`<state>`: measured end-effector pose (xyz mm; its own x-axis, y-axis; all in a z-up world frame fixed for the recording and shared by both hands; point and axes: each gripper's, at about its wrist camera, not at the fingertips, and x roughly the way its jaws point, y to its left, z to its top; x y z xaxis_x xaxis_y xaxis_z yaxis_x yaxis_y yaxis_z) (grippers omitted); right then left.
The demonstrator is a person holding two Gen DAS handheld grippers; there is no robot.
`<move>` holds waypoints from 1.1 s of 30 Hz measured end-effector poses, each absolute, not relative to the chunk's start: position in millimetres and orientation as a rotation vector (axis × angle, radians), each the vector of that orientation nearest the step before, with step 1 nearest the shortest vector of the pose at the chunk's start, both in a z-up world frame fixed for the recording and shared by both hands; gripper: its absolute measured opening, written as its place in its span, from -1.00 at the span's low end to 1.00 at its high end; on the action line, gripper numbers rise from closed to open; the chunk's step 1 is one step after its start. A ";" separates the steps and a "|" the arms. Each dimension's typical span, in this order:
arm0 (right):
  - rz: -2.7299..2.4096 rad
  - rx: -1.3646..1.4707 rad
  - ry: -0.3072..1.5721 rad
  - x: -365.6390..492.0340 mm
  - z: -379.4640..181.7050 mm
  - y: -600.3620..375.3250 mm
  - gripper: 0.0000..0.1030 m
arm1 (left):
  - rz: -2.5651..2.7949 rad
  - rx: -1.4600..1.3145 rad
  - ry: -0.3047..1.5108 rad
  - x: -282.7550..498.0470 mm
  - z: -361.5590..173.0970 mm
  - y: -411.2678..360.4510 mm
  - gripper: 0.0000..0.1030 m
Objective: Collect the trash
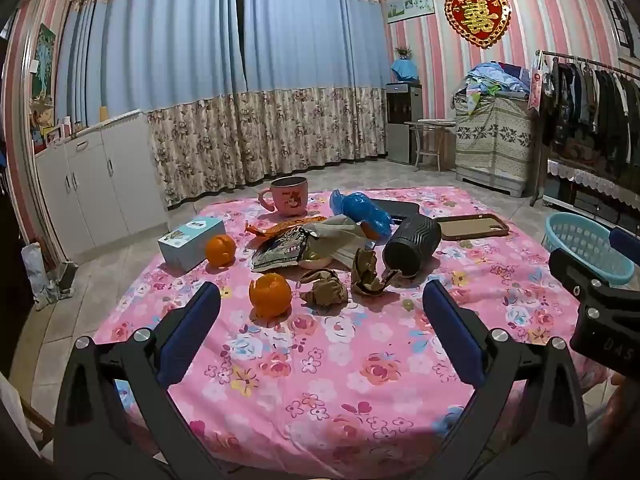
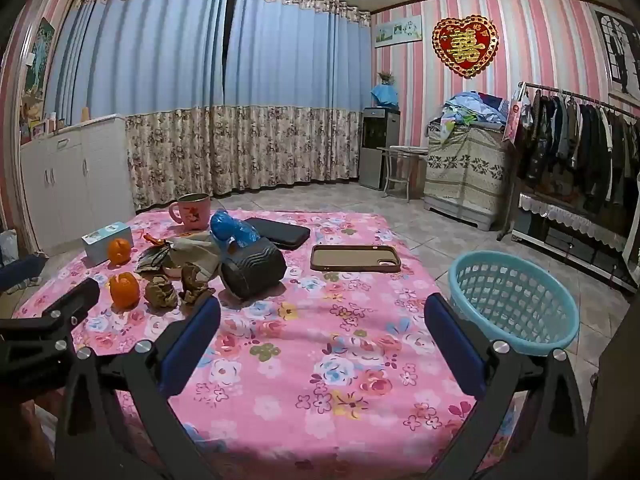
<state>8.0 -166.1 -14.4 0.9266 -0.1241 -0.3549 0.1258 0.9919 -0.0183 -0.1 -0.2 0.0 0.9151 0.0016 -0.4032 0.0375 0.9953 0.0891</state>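
Note:
A pile of litter lies on the pink floral tablecloth (image 1: 320, 380). It holds two crumpled brown paper balls (image 1: 325, 292) (image 1: 370, 272), a dark snack wrapper (image 1: 280, 250), an orange wrapper (image 1: 284, 226) and a blue plastic bag (image 1: 362, 208). Two orange fruits or peels (image 1: 270, 294) (image 1: 220, 250) sit beside it. My left gripper (image 1: 320, 312) hovers open and empty just short of the paper balls. My right gripper (image 2: 320, 328) is also open and empty, over bare cloth right of the pile. A light blue basket (image 2: 516, 300) stands off the table's right edge.
A dark ribbed cup (image 1: 412, 244) lies on its side by the litter. A pink mug (image 1: 286, 196), a tissue box (image 1: 192, 242), a brown phone case (image 2: 356, 258) and a black flat case (image 2: 280, 232) also rest on the table. White cabinets, curtains and a clothes rack line the room.

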 end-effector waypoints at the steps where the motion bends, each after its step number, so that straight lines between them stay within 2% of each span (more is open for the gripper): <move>1: -0.128 0.002 0.365 8.2 -14.3 -166.1 0.93 | -0.020 0.094 0.414 -0.2 0.1 0.0 0.90; 33: -0.130 0.006 0.362 7.9 -14.8 -167.6 0.93 | -0.015 0.086 0.417 1.9 -3.3 5.8 0.90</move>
